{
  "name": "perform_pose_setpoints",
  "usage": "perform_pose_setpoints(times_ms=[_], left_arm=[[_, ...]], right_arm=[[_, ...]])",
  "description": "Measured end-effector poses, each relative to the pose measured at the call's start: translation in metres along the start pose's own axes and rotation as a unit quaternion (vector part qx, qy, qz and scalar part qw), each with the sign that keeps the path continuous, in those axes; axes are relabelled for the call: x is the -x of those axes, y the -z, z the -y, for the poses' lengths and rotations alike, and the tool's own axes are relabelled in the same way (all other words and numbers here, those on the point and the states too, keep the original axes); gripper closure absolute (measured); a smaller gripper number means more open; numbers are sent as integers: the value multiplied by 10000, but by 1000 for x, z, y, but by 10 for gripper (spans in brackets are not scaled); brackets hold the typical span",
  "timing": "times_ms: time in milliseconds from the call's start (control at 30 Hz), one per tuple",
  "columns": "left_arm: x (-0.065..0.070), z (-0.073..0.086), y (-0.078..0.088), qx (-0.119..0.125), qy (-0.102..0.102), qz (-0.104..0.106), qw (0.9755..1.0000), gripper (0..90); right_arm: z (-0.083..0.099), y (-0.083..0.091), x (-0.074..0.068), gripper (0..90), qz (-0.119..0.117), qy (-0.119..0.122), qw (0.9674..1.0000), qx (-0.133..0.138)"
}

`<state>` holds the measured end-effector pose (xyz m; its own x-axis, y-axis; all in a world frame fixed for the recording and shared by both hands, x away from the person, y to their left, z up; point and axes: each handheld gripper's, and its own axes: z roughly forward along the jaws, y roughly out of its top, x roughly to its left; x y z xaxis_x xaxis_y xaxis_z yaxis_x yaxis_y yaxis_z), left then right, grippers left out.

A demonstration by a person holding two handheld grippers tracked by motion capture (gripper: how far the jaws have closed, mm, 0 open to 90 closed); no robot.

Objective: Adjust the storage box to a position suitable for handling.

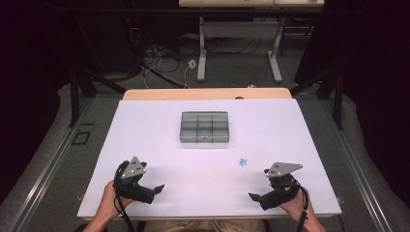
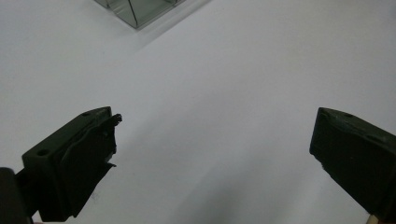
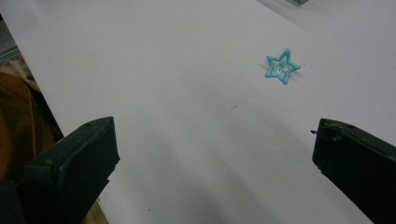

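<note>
While both rest wide apart, left claw [image 2: 212,140] and right claw [image 3: 215,140] grasp nothing.

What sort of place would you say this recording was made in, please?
Probably a lab or recording studio rather than a home: a white-topped table ringed by black curtains, loose cables on the grey carpet, and a person holding a black handheld gripper in each hand.

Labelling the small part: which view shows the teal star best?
Right gripper view: the star is close and sharp, its outline shape plain, lying on the white table. In the high view it is a tiny teal speck near the right gripper.
</note>
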<state>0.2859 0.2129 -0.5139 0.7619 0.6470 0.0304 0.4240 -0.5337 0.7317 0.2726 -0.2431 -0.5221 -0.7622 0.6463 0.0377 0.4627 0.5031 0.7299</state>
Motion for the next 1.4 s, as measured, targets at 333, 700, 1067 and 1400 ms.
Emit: perform_pose_setpoints(times_ms=[333,700,1067,1400], left_arm=[[0,1,-4,11,13,-9,10000,5],[-1,0,-7,-71,27,37,10000,4],[-1,0,-9,-141,4,11,9999,5],[-2,1,-10,-29,55,-44,10000,5]], right_arm=[[-4,-2,-1,0,0,28,10000,-41],[-15,-15,4,0,-51,57,9999,-84],[-33,-37,9,0,-198,151,9994,-259],[-56,-55,18,0,-214,95,9994,-241]])
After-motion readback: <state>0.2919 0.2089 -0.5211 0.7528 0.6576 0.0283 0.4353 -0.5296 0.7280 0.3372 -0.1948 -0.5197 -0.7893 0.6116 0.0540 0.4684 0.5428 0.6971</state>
